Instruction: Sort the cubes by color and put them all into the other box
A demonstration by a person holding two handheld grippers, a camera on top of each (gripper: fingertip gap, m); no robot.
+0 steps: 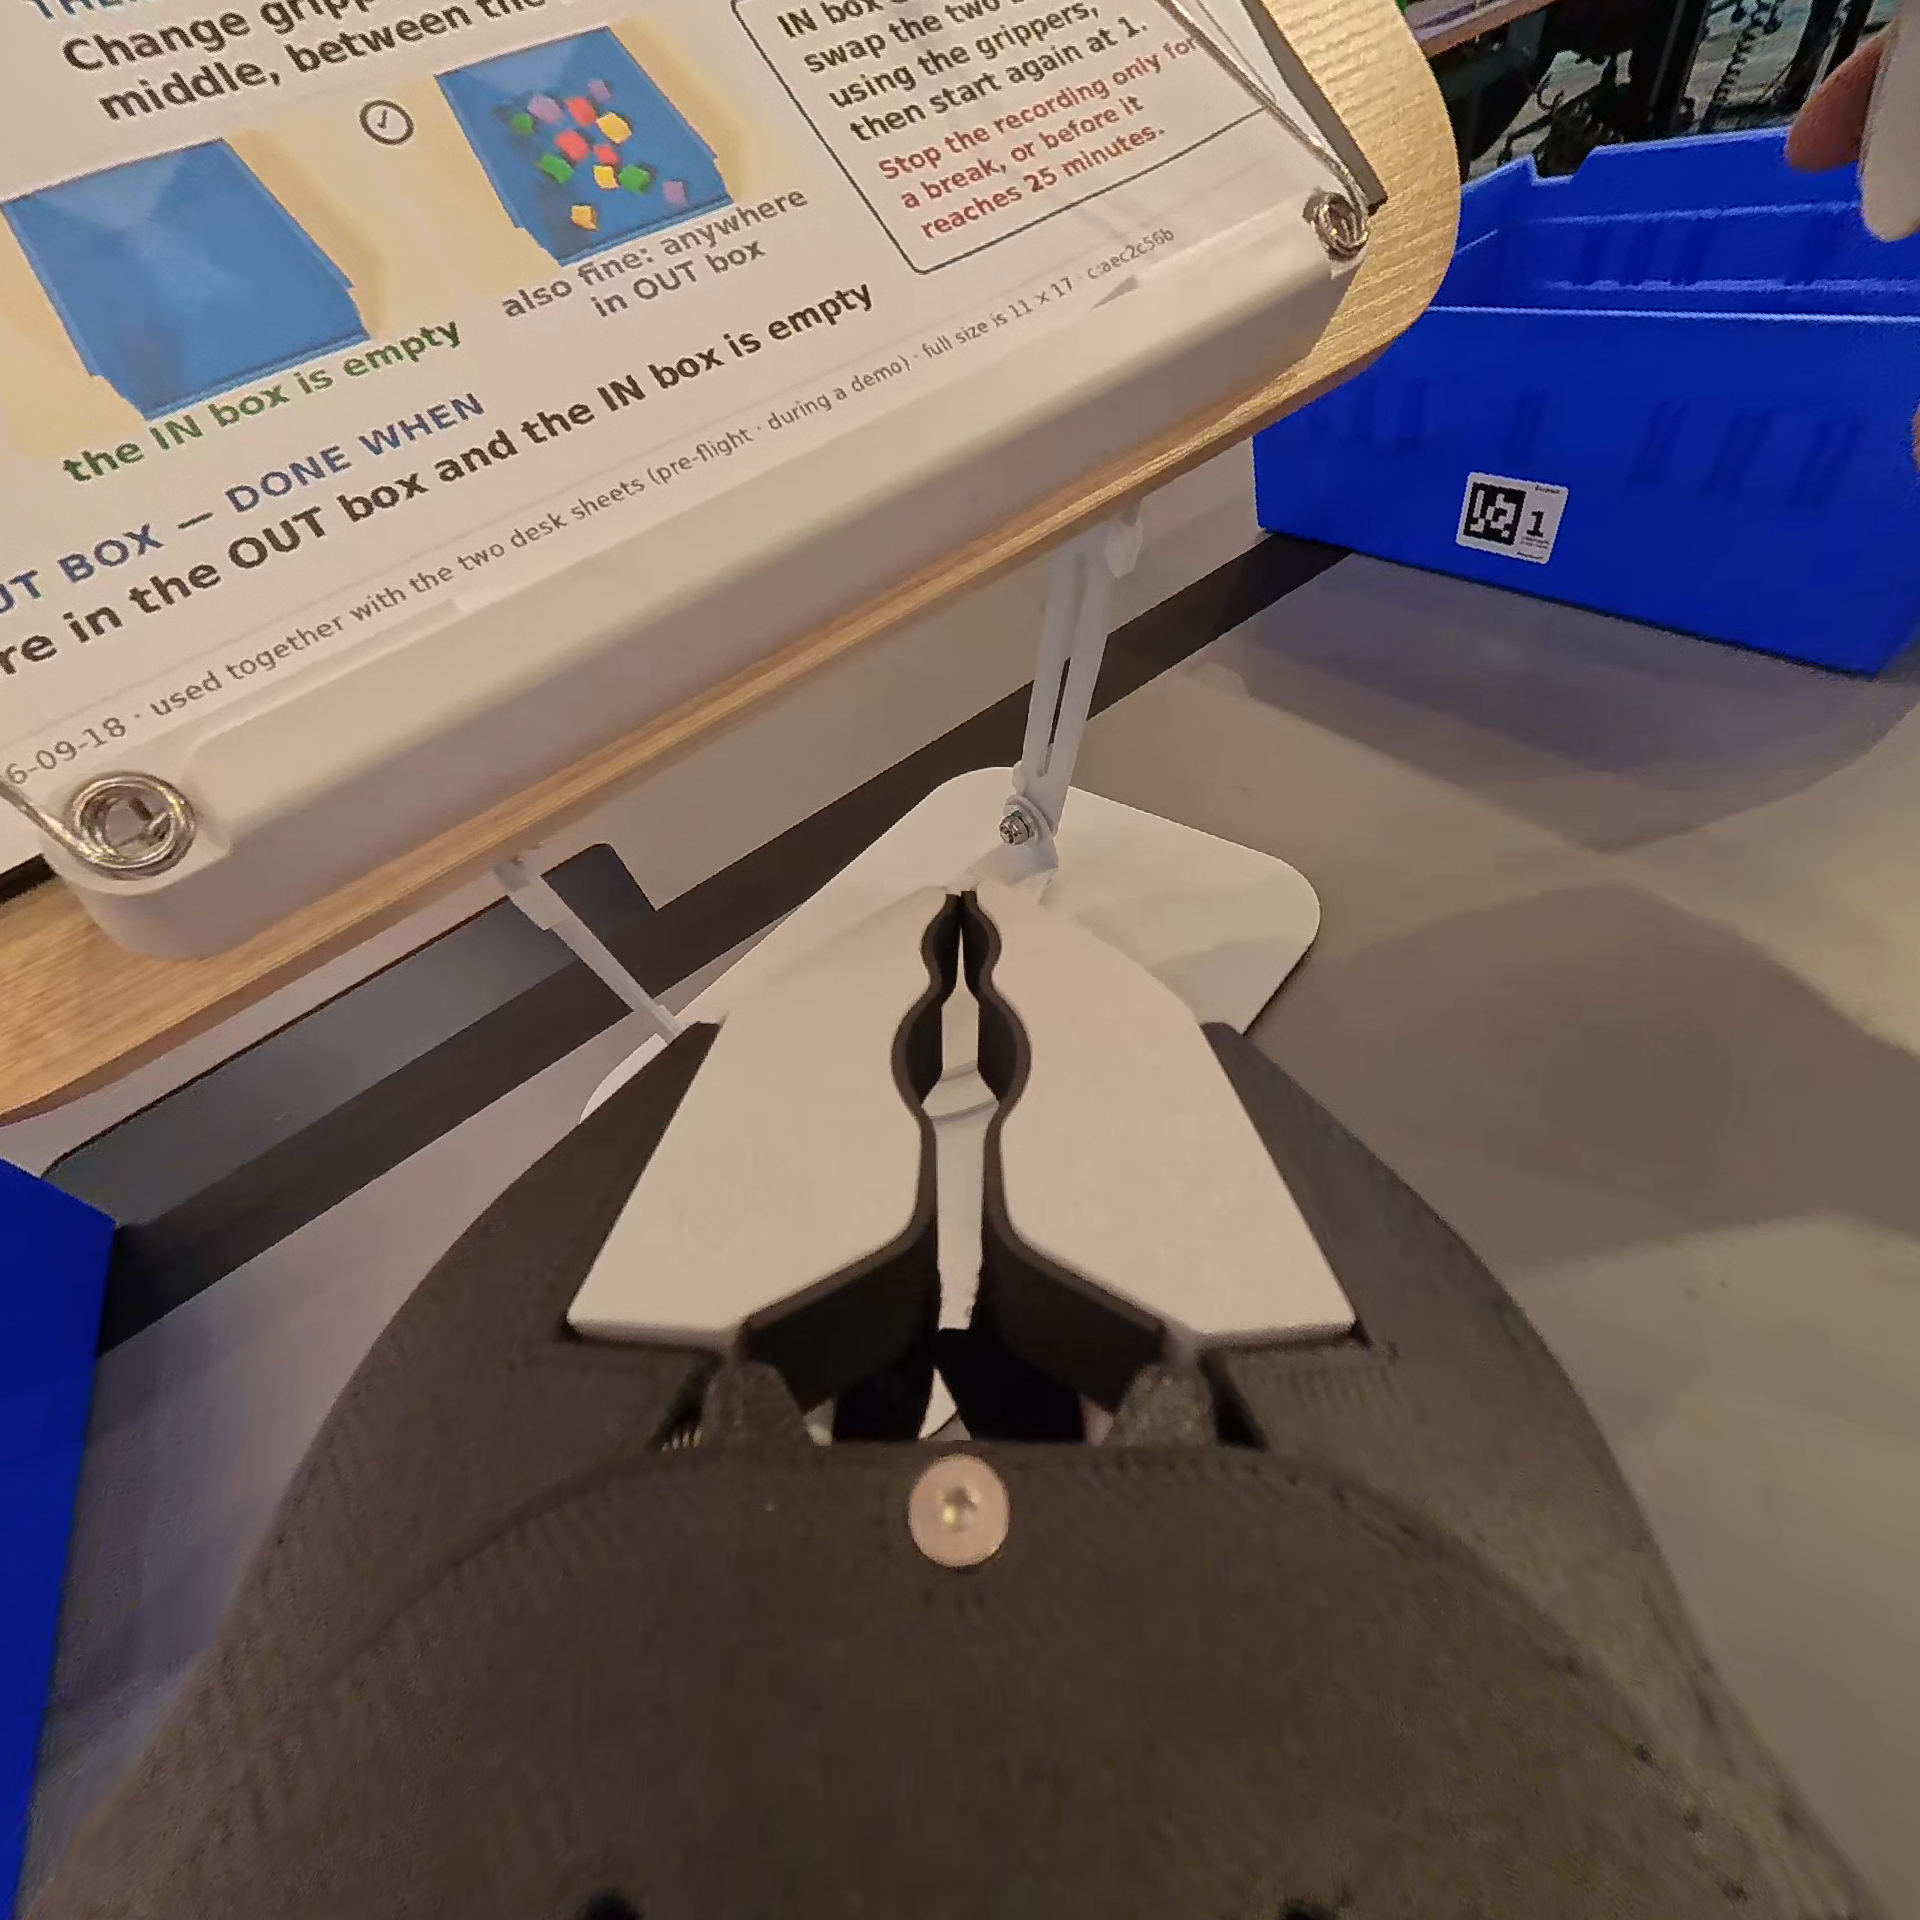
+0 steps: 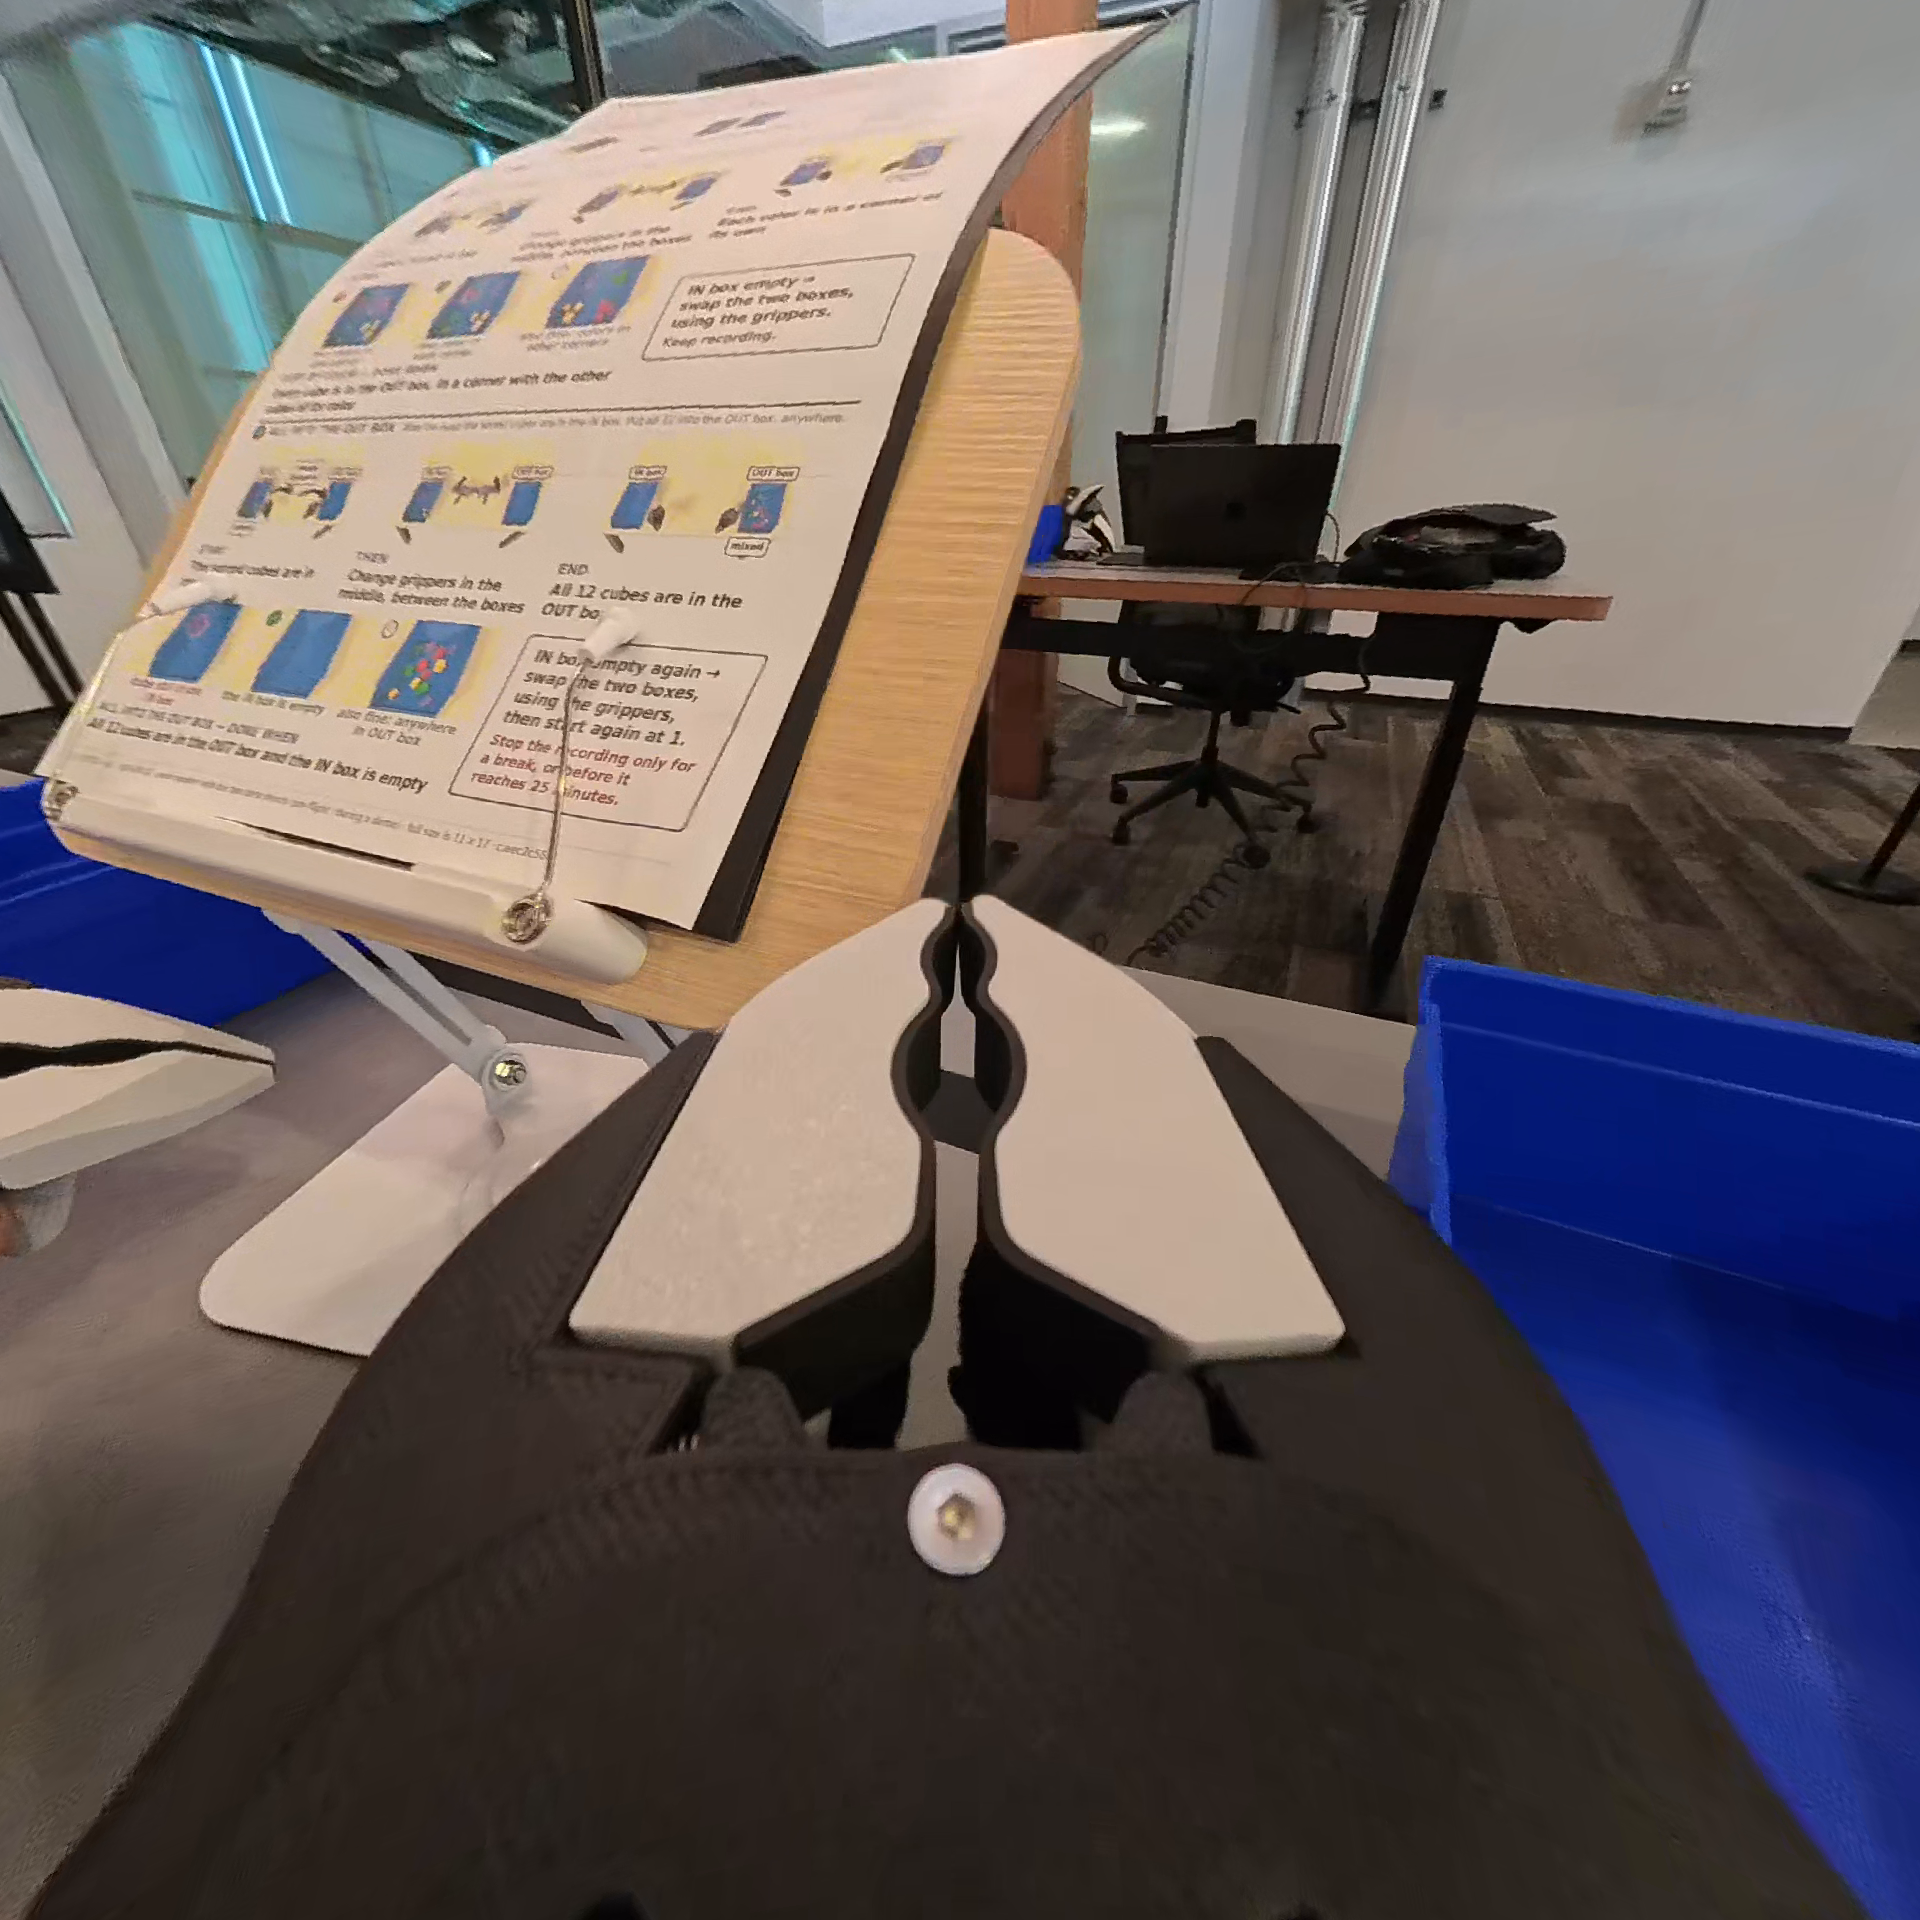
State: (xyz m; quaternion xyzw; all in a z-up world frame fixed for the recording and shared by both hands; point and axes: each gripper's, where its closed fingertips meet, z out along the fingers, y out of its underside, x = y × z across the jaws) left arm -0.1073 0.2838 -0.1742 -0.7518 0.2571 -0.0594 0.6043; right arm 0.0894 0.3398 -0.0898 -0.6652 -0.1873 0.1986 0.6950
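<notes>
Fingertips of the left gripper [image 1: 961, 906], white-faced with black rubber pads on a black textured body, are pressed together with nothing between them; only the wavy hollows farther back along the pads leave openings, through which the flat white metal base plate [image 1: 1226, 904] of a document stand shows. That gripper hovers over the base plate, close to the bolted hinge of the stand's white strut [image 1: 1060, 665], and whether it touches the plate cannot be told. Overhead tilts the stand's pale wooden board [image 1: 1382, 312], carrying a laminated white instruction sheet [image 1: 644, 343] held by wire clips. The right gripper [image 2: 961, 914], of the same build, is likewise closed tip to tip on air, raised above the grey tabletop [image 2: 135, 1392] and aimed past the board's right edge toward an office floor, a far desk [image 2: 1320, 597] with a black laptop [image 2: 1226, 499], and a black swivel chair [image 2: 1205, 707]. A blue plastic box [image 2: 1683, 1143] sits just right of this gripper, and a second blue plastic box [image 2: 114, 925] lies to the left behind the stand. No cubes appear in either view; the interiors of the boxes are mostly out of sight, so where the cubes lie cannot be told.
</notes>
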